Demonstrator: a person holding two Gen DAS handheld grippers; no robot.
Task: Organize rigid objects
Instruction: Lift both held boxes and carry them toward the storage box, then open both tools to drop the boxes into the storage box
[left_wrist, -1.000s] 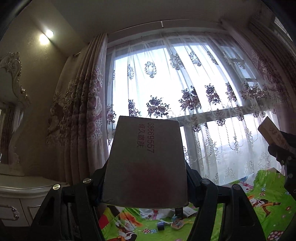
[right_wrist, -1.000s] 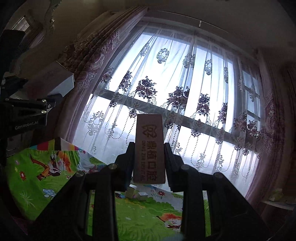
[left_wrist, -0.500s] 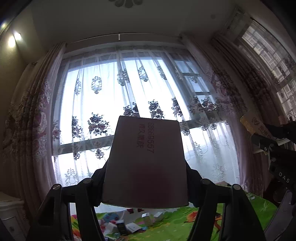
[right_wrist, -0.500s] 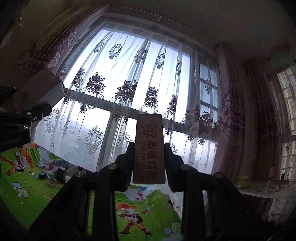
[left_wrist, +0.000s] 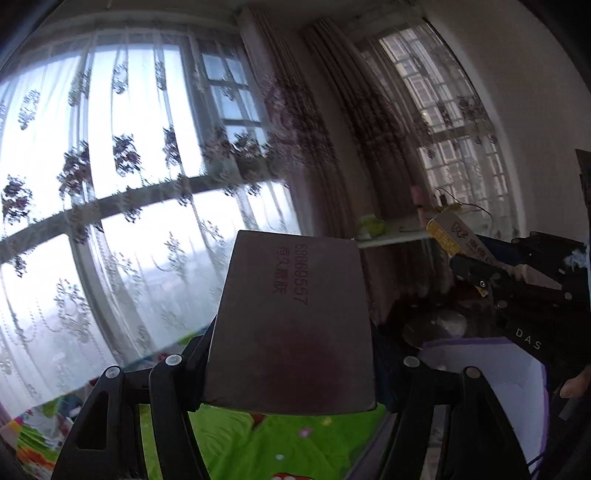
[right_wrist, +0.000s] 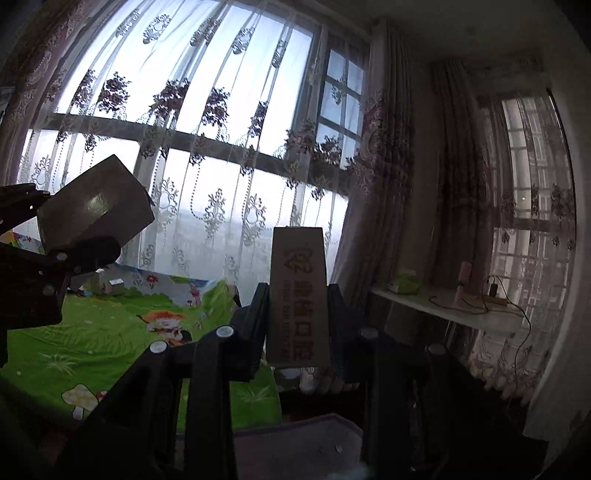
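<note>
My left gripper (left_wrist: 291, 332) is shut on a wide grey-brown carton (left_wrist: 291, 317) with printed digits, held up in the air. It also shows in the right wrist view (right_wrist: 92, 206) at the left. My right gripper (right_wrist: 297, 299) is shut on a narrow tan box (right_wrist: 297, 295) with a logo and Chinese characters. That box also shows in the left wrist view (left_wrist: 458, 236) at the right, beside the carton. Both grippers point toward the room's window corner.
A bed with a green cartoon sheet (right_wrist: 110, 332) lies below left, with small boxes (right_wrist: 107, 286) near the window. A purple-edged bin (left_wrist: 498, 369) sits below right. A white shelf (right_wrist: 443, 310) holds cables and a green item. Lace curtains (right_wrist: 203, 147) cover the windows.
Both grippers have swung to the right with their boxes still held. The view moved from the main window toward the room corner, shelf and purple-edged bin.
</note>
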